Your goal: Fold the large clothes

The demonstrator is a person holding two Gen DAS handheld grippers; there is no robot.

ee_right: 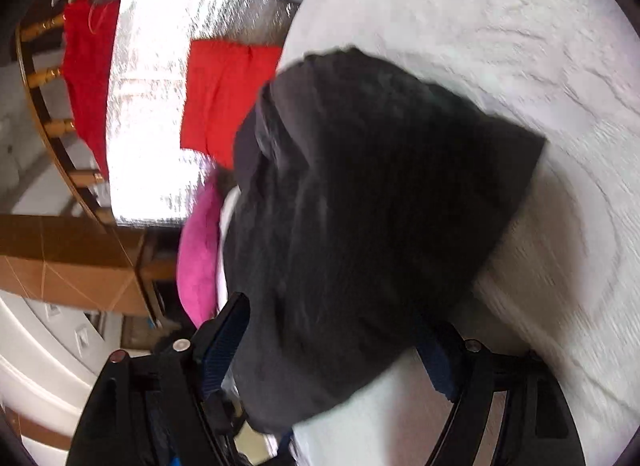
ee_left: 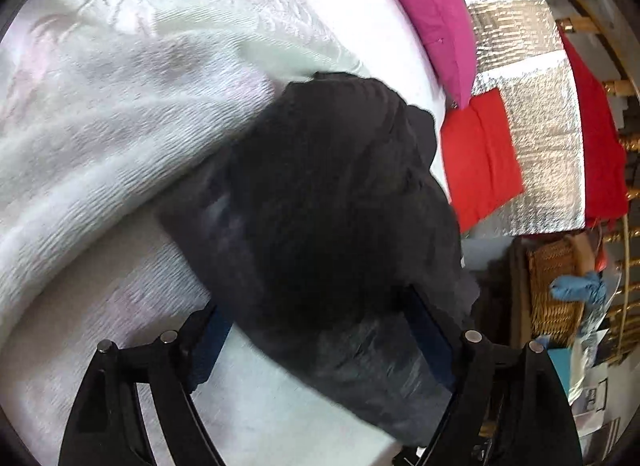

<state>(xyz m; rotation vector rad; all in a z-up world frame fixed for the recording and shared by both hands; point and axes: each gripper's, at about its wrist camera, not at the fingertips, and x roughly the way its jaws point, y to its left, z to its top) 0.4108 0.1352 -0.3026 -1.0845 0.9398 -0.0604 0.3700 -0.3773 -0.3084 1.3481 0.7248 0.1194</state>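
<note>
Black garment [ee_left: 328,201] lies between both grippers' wide-spread fingers [ee_left: 208,346]; wicker basket [ee_left: 556,290] holds blue cloth [ee_left: 576,286]

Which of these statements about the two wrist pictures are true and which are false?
1. The dark garment lies on a white textured bedspread. True.
2. The pillow beside the bedspread is green. False: it is pink.
3. The left hand-held gripper has its jaws wide apart. True.
4. The right hand-held gripper is shut with nothing between its jaws. False: its jaws stand wide apart, with dark cloth between them.
5. Folded red cloth lies on a silvery sheet. True.
</note>
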